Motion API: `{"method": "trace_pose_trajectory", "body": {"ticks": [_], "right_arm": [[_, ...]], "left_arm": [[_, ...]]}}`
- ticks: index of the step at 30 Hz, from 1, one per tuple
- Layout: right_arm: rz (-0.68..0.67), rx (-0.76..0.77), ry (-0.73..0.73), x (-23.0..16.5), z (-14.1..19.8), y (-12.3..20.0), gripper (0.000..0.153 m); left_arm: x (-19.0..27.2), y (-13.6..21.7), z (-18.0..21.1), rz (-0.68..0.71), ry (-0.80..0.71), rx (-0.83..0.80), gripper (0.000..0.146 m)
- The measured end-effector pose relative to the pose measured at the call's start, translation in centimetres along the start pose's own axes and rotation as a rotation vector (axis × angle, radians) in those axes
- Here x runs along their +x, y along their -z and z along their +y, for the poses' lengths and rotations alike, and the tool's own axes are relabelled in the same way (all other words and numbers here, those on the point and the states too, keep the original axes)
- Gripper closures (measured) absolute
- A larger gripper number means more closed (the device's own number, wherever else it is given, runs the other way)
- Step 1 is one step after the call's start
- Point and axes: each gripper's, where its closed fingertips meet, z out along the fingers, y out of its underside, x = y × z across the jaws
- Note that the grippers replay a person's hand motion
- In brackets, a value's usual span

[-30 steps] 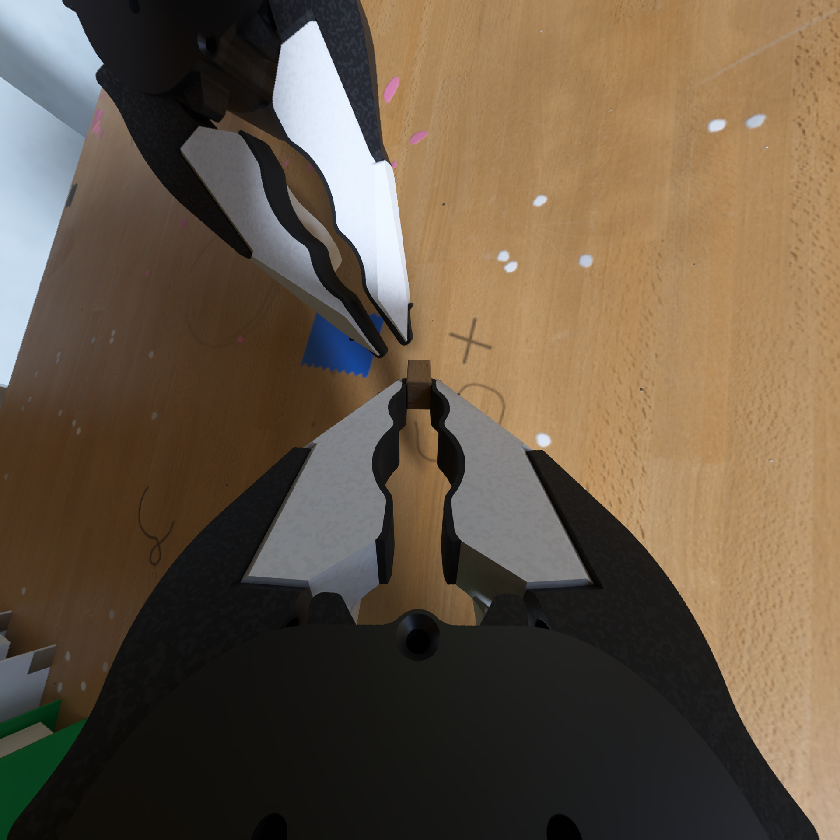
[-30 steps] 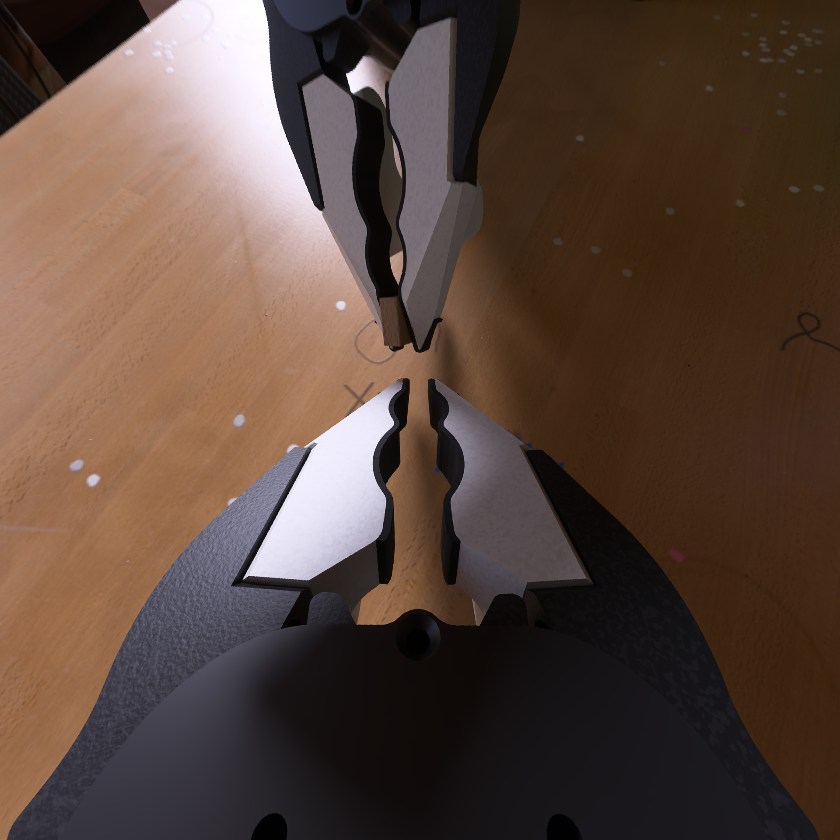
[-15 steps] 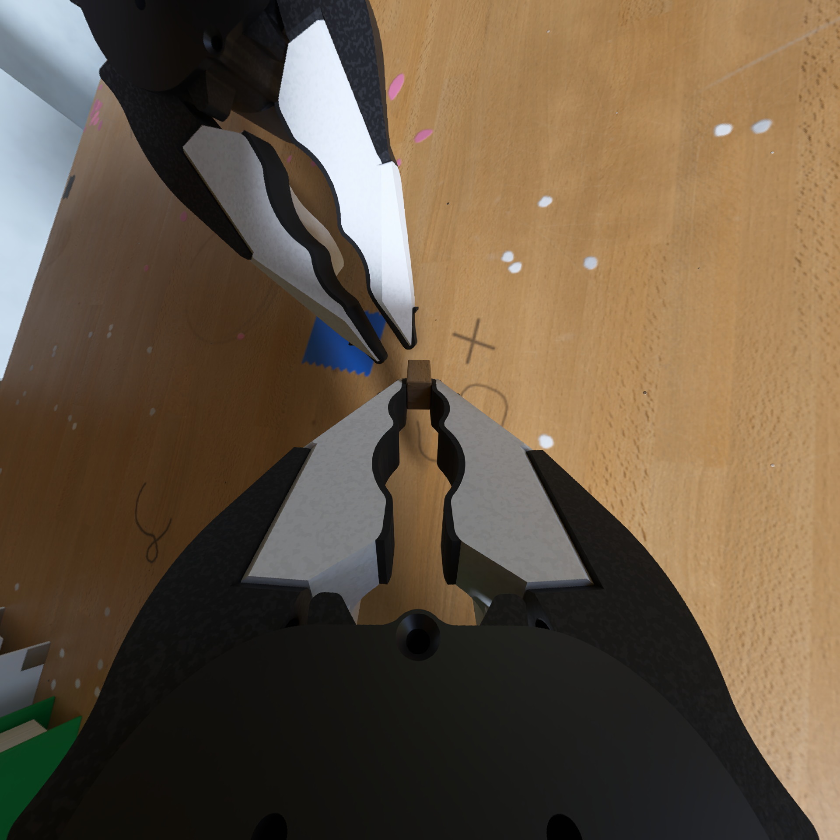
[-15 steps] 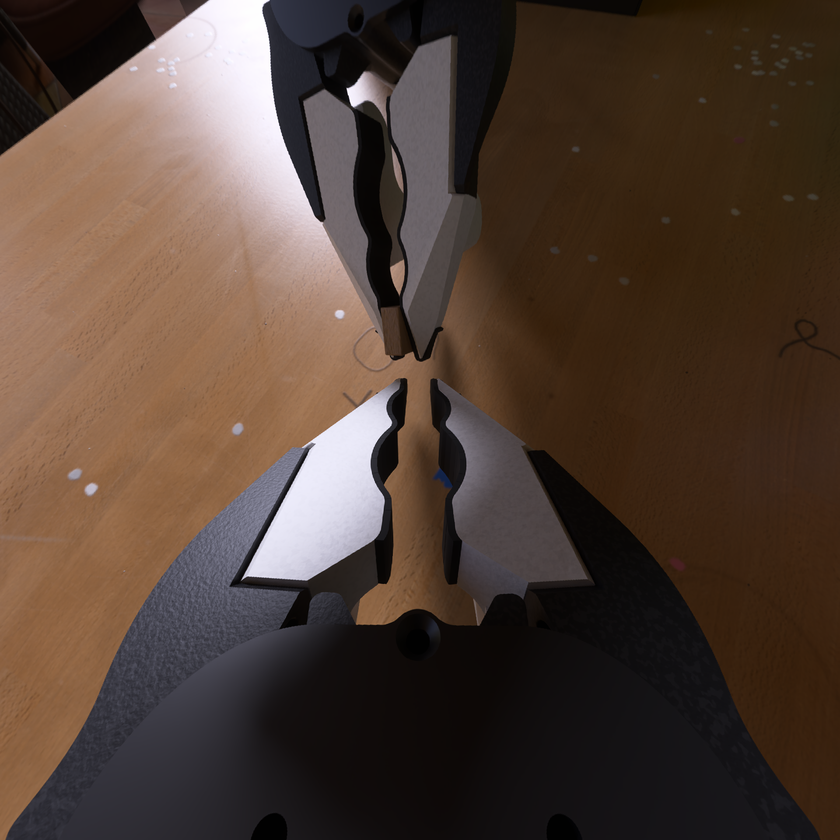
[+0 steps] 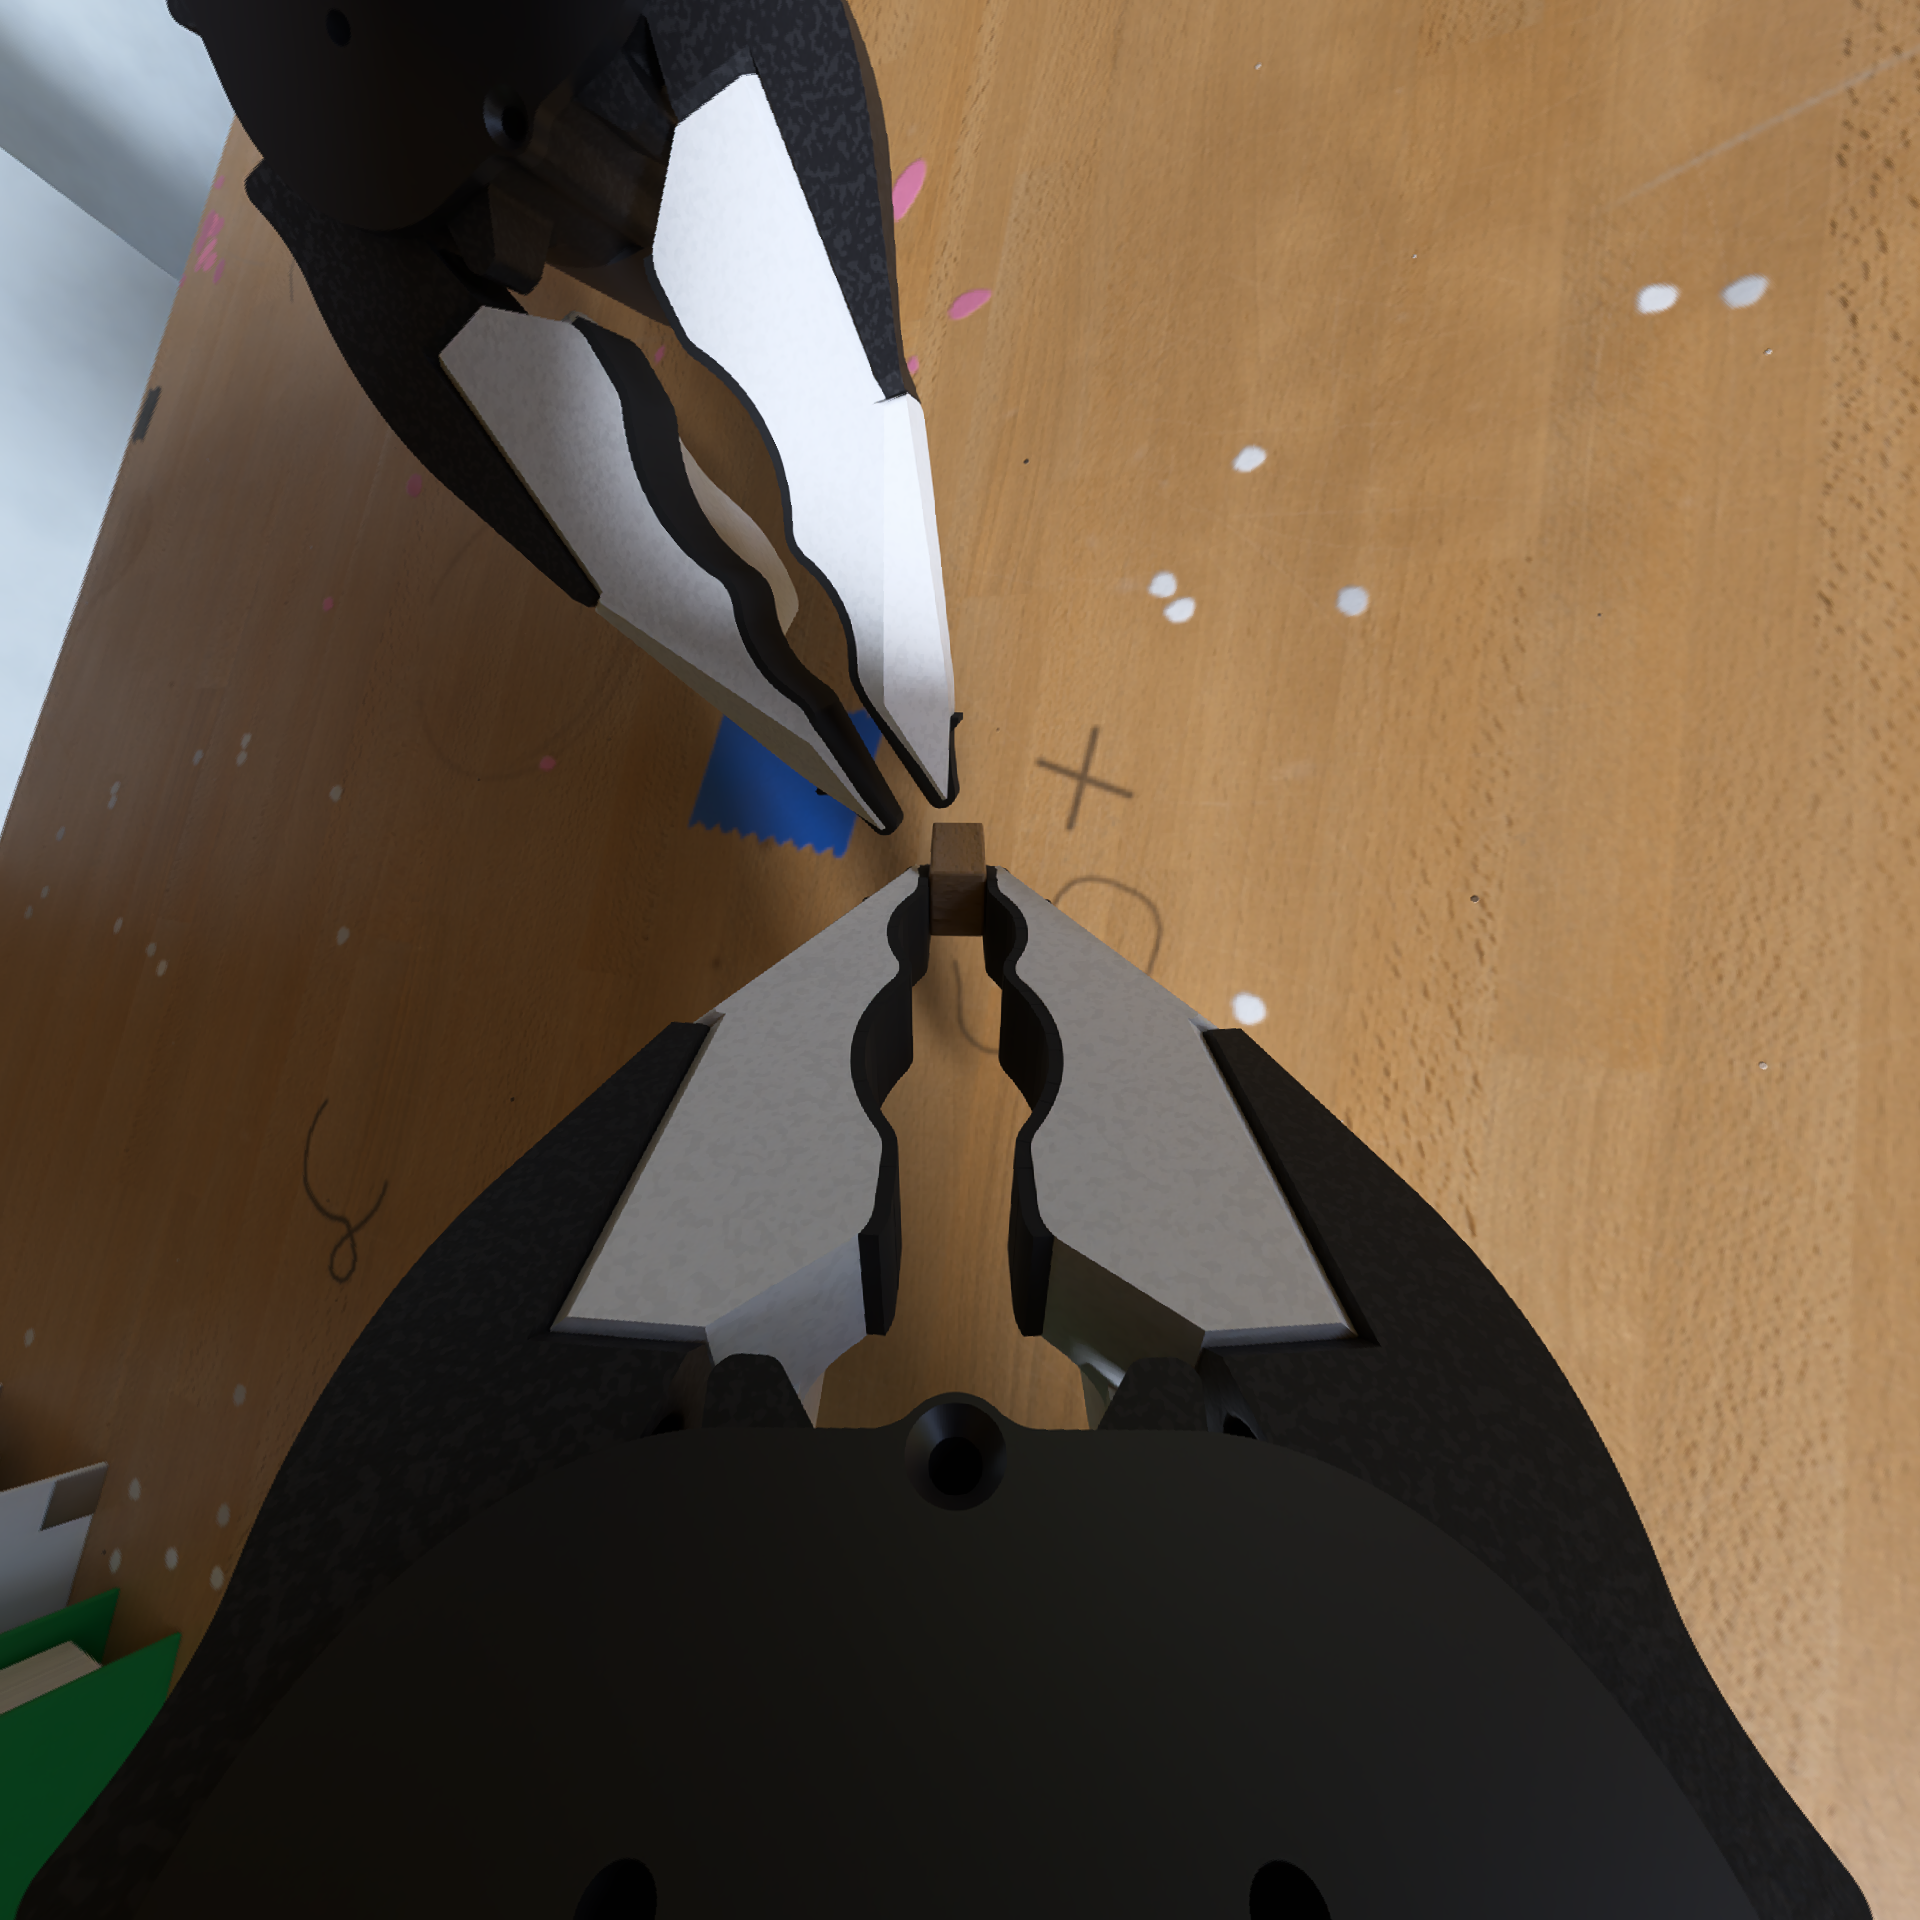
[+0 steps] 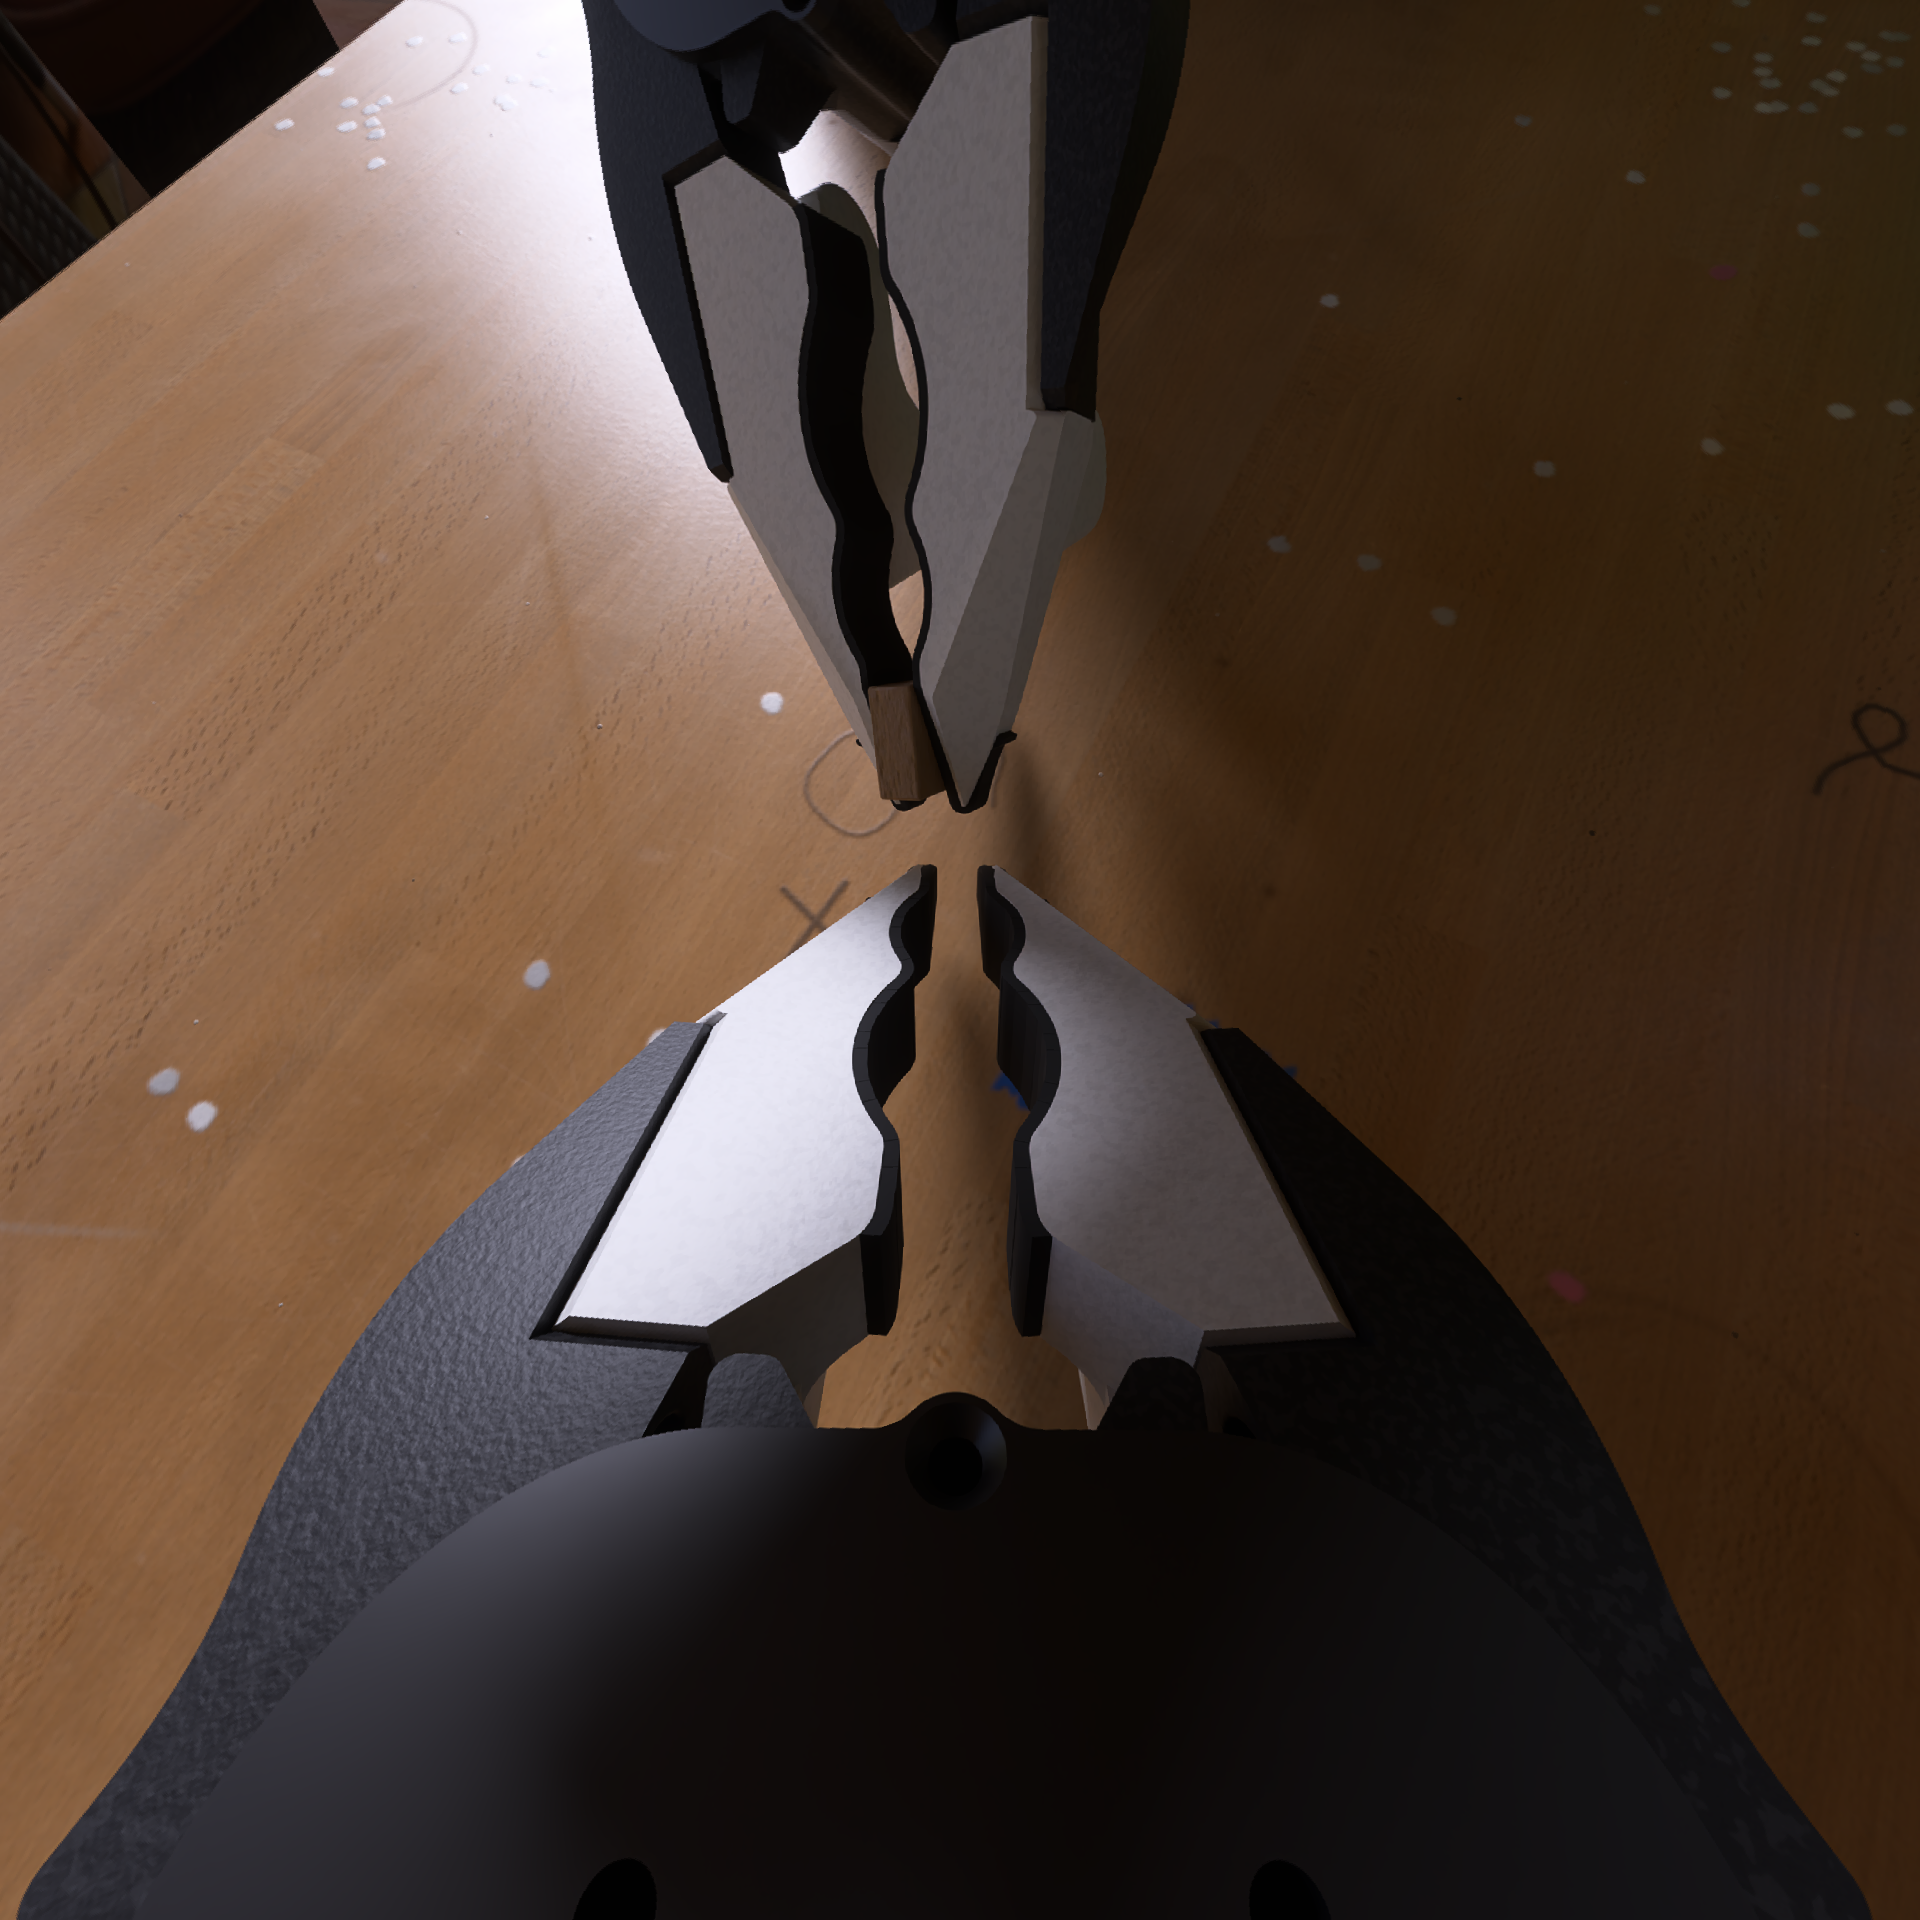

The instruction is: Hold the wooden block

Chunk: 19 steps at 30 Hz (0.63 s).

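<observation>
Almost nothing moved since earlier frame. Left gripper pinched wooden block at fingertips, above table. Right gripper faced it, narrowly parted, empty, likely waiting.

Wooden tabletop, white specks; blue serrated scrap; green sheet, perhaps card.
</observation>
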Motion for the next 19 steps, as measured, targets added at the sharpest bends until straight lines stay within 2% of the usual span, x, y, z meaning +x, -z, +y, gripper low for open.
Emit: {"method": "trace_pose_trajectory", "body": {"ticks": [19], "right_arm": [[0.001,-0.005,-0.012,0.09,0.02,0.01,0.145]], "left_arm": [[-0.2,0.5,-0.1,-0.018,0.014,0.028,0.138]]}}
